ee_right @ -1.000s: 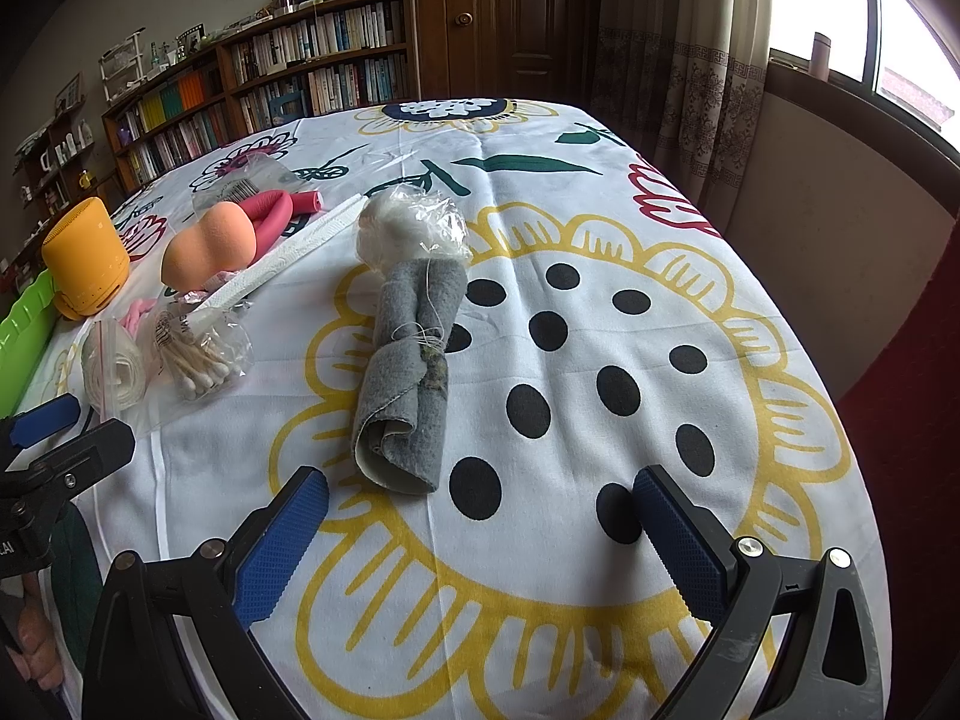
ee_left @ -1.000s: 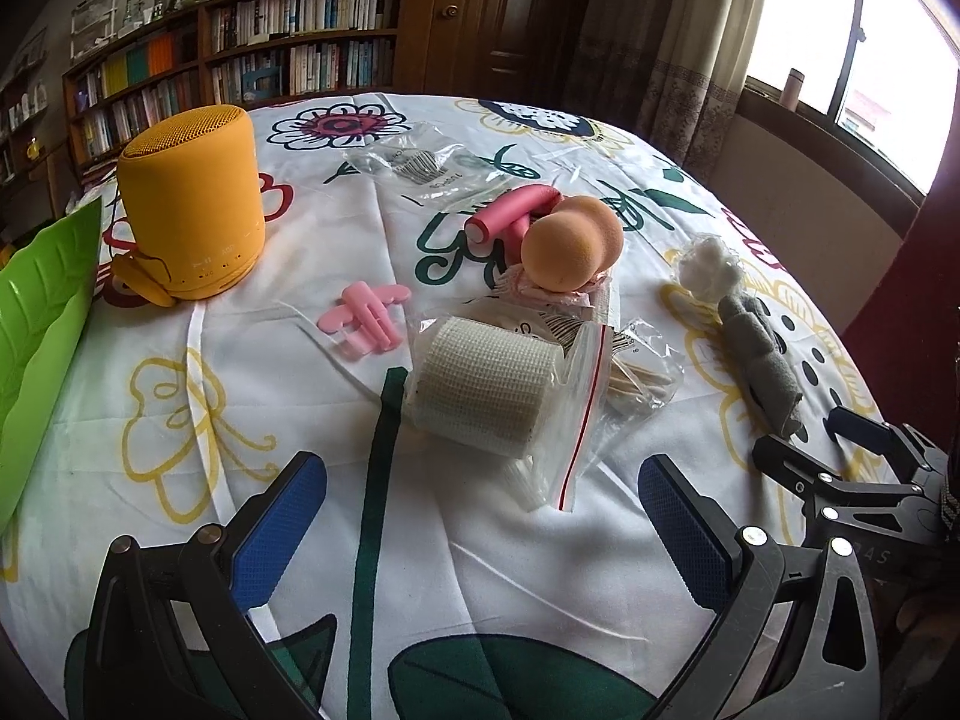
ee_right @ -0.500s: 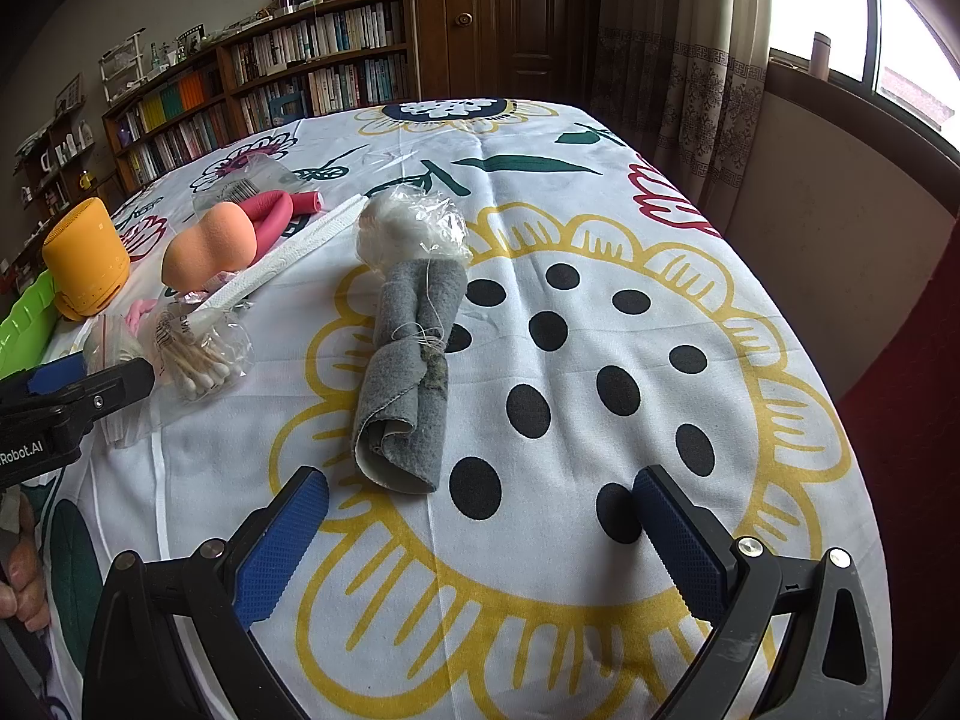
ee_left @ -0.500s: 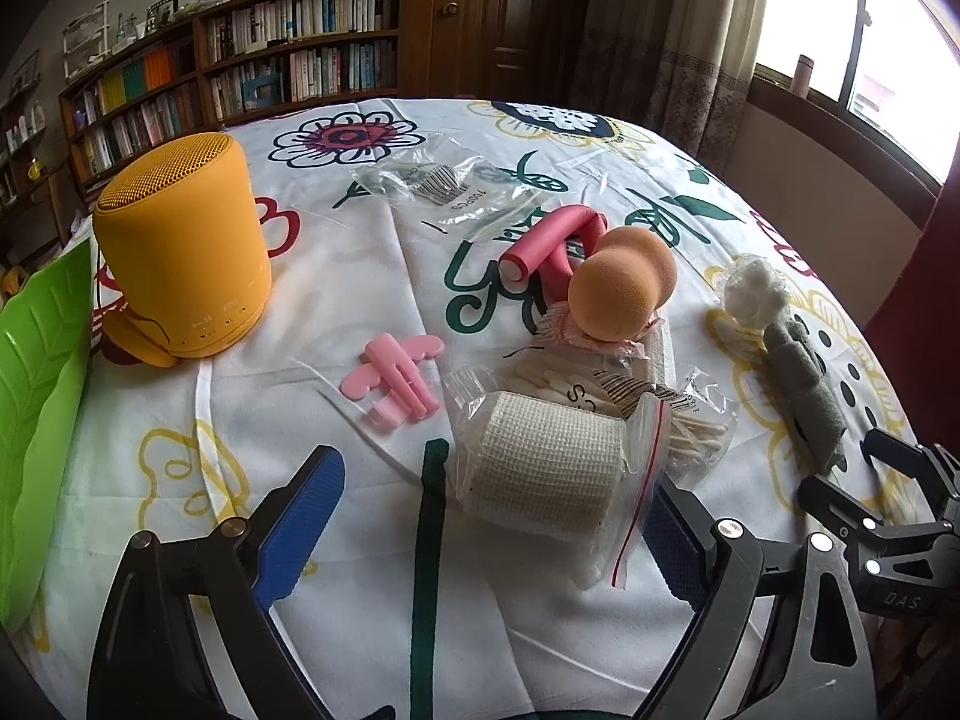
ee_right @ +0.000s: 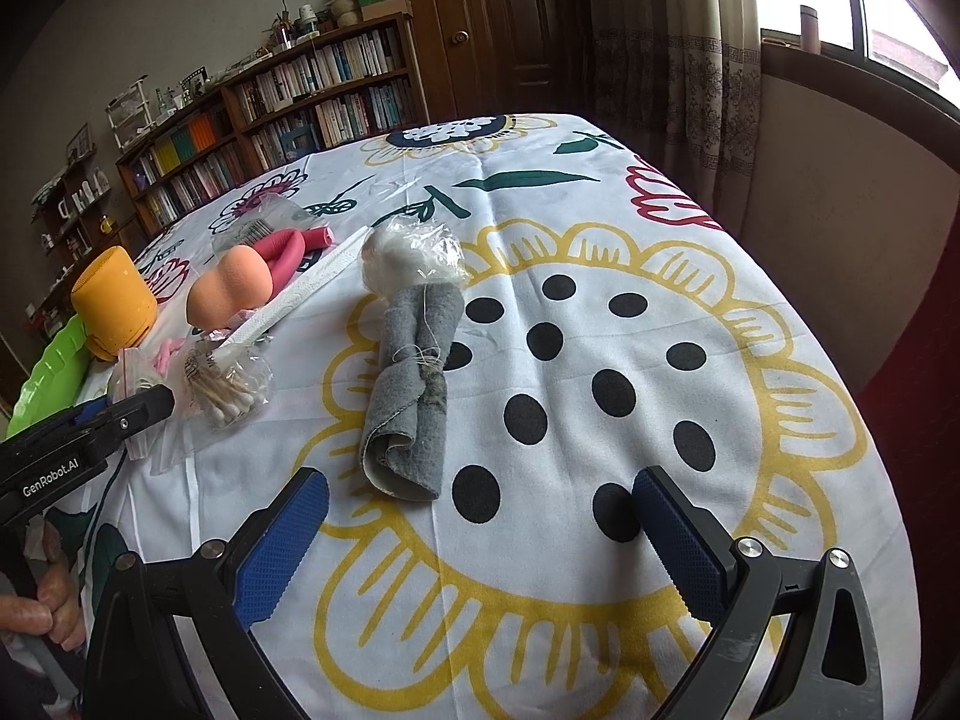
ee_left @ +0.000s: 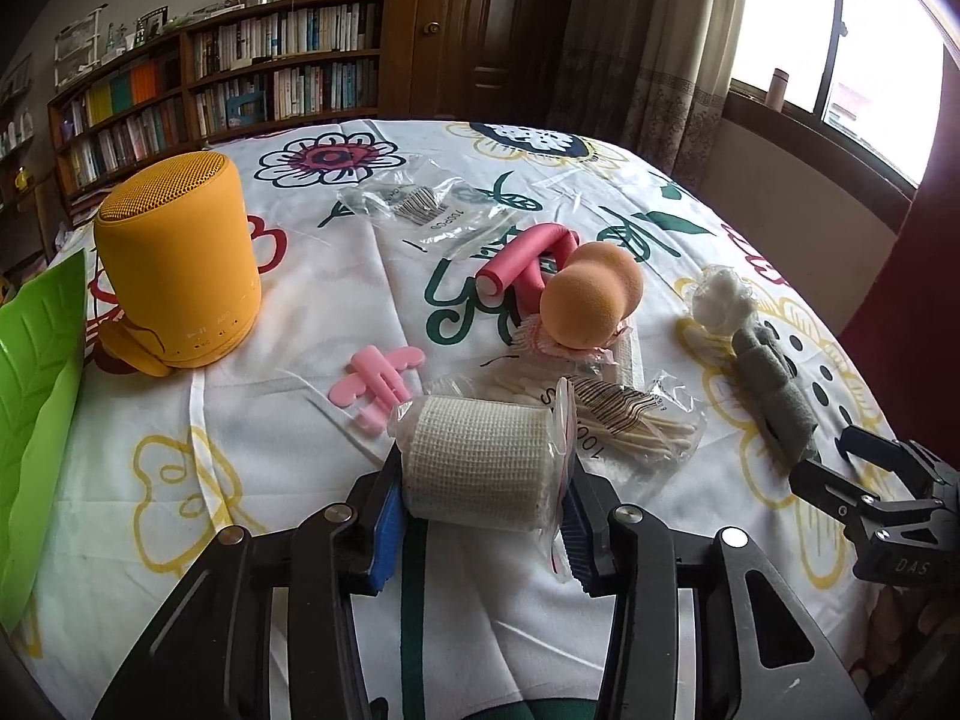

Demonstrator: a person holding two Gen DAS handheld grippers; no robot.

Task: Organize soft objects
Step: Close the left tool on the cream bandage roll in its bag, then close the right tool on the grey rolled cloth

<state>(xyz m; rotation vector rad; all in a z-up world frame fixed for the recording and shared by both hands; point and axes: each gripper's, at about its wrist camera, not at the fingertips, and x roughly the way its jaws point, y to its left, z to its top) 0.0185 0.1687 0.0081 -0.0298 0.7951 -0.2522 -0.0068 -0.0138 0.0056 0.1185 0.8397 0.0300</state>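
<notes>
The left gripper (ee_left: 477, 525) has its two blue-padded fingers pressed against both ends of a cream-white roll of woven gauze bandage in a clear zip bag with a red seal line (ee_left: 480, 468), so the roll sits clamped between them, directly in front of the tongs, on the white tablecloth with big flower prints (ee_left: 270, 468). Just behind the roll and a little to the right of these tongs lies a clear bag of cotton swabs (ee_left: 624, 420), and farther behind it is an orange gourd-shaped makeup sponge (ee_left: 585, 300) resting on a small pink-white wrapper, with a bent pink foam hair roller (ee_left: 522, 264) touching the sponge from behind. To the left of the roll lies a small pink plastic clip (ee_left: 378, 381), and farther to the left stands an upright yellow cylindrical speaker (ee_left: 177, 264); at the far left edge a bright green leaf-shaped tray (ee_left: 36, 408) is visible. The right gripper (ee_right: 480, 531) hangs over the tablecloth with its blue-padded fingers wide apart and nothing between them. Ahead of it and toward its left finger lies a rolled grey felt cloth (ee_right: 414, 396), and a small clear bag of white cotton balls (ee_right: 411, 255) touches the far end of that cloth.
</notes>
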